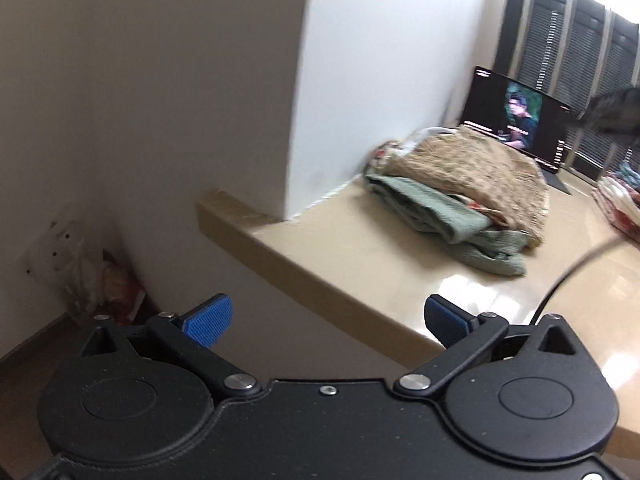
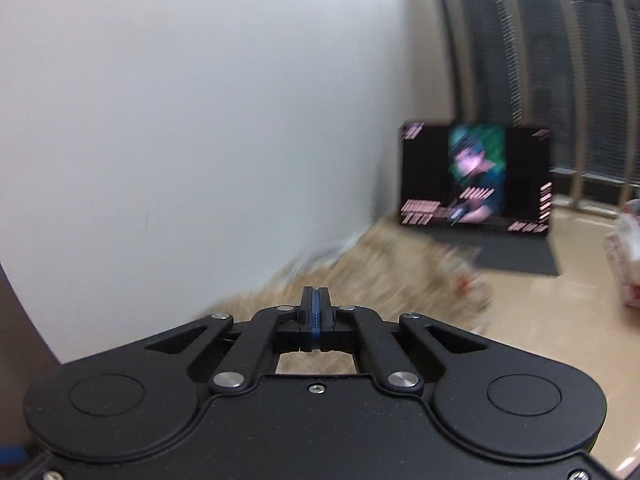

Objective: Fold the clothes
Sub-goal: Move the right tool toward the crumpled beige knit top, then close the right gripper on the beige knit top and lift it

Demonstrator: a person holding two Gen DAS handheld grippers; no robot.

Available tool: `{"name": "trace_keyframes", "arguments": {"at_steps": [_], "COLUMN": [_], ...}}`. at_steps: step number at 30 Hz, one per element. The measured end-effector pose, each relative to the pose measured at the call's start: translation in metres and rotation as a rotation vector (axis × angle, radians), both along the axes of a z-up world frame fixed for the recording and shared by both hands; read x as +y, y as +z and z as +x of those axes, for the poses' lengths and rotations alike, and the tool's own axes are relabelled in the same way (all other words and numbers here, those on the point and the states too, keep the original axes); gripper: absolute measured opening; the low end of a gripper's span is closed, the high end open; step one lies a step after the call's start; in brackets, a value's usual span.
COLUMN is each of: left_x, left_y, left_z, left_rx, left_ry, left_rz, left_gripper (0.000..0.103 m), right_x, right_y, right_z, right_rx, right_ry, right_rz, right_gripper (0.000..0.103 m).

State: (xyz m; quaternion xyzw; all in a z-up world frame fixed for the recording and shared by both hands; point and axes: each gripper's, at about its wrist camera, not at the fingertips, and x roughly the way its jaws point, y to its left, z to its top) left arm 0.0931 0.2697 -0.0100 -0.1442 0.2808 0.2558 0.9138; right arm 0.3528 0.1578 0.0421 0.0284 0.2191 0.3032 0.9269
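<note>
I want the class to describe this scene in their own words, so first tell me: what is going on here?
A person holds a gripper in each hand at a beige ledge, about to fold clothes. The left gripper is open and holds nothing. The right gripper is shut, apparently empty, above a blurred tan cloth. A pile of clothes, tan over green, lies by the wall, unfolded. A laptop behind it plays a video.

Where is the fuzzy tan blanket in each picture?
Left wrist view: the tan blanket is right of centre, lying on the green cloth by the white wall.
Right wrist view: the same blanket is a blur in the lower middle, just beyond the shut jaws.
Shared landmark: the lit laptop behind it.
</note>
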Motion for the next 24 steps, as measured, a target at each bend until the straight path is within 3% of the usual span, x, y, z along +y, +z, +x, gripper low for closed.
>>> {"name": "trace_keyframes", "arguments": {"at_steps": [3,4,5,7,8,12,18,19,20,21,24], "left_x": [-0.014,-0.019,-0.023,-0.030,-0.033,-0.037,-0.020,-0.017,-0.013,-0.010,-0.004], "left_y": [0.000,0.000,-0.001,-0.001,-0.001,-0.001,-0.007,-0.008,-0.009,-0.010,-0.011], "left_z": [0.007,0.009,0.011,0.014,0.014,0.007,-0.010,-0.011,-0.012,-0.013,-0.015], "left_rx": [-0.007,-0.012,-0.017,-0.026,-0.028,-0.028,0.000,0.007,0.011,0.013,0.011], "left_ry": [-0.047,-0.061,-0.070,-0.083,-0.088,-0.093,-0.055,-0.046,-0.038,-0.030,-0.017], "left_rz": [0.005,0.004,0.000,-0.011,-0.015,-0.018,-0.024,-0.028,-0.030,-0.031,-0.035], "left_gripper": [0.103,0.103,0.103,0.103,0.103,0.103,0.103,0.103,0.103,0.103,0.103], "right_x": [-0.026,-0.028,-0.027,-0.011,-0.001,0.054,0.120,0.122,0.124,0.126,0.113], "right_y": [0.014,0.011,0.007,-0.010,-0.019,-0.054,-0.079,-0.079,-0.079,-0.079,-0.071], "right_z": [-0.001,-0.004,-0.009,-0.025,-0.032,-0.040,-0.012,-0.007,-0.001,0.004,0.017], "right_rx": [0.054,0.075,0.084,0.048,0.027,-0.014,0.052,0.080,0.107,0.135,0.187], "right_ry": [0.030,0.055,0.080,0.124,0.151,0.256,0.260,0.258,0.256,0.254,0.222], "right_rz": [0.010,-0.015,-0.049,-0.161,-0.214,-0.336,-0.336,-0.317,-0.297,-0.278,-0.180], "right_gripper": [0.005,0.013,0.040,0.072,0.073,0.072,0.068,0.056,0.018,0.004,0.002]}}
